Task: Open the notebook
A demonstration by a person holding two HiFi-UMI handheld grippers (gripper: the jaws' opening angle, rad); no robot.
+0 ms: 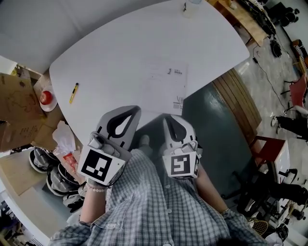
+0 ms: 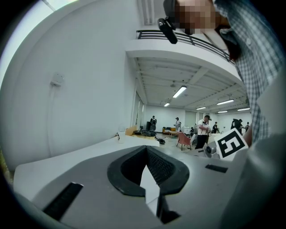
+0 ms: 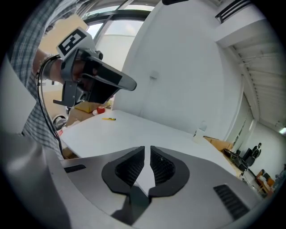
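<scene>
Overhead, the white counter (image 1: pixel 120 57) carries the notebook (image 1: pixel 166 86), which lies flat with its white cover up, close to the near edge and right of centre. A yellow pen (image 1: pixel 73 92) lies well apart from it toward the left edge. A clear bottle (image 1: pixel 190 6) stands at the far edge.

Both tools are held over the near edge, close to the person's checked shirt (image 1: pixel 154 202), and neither touches the notebook. The left tool (image 1: pixel 129 114) sits to the near left of the notebook, its tip over bare counter. The right tool (image 1: pixel 172 120) points at the notebook's near edge, its tip just short of it.

Left gripper view: the jaws are pressed together with nothing between them. The dark ribbed pads (image 2: pixel 160 166) meet at the tip, with only the white counter behind.

Right gripper view: the jaws are likewise together, with only a thin slit between the ribbed pads (image 3: pixel 164 167) and nothing held. The left tool shows at upper left of this view, raised above the counter beside its marker cube.

Cardboard boxes (image 1: pixel 17 103) stand on the floor to the left of the counter.
</scene>
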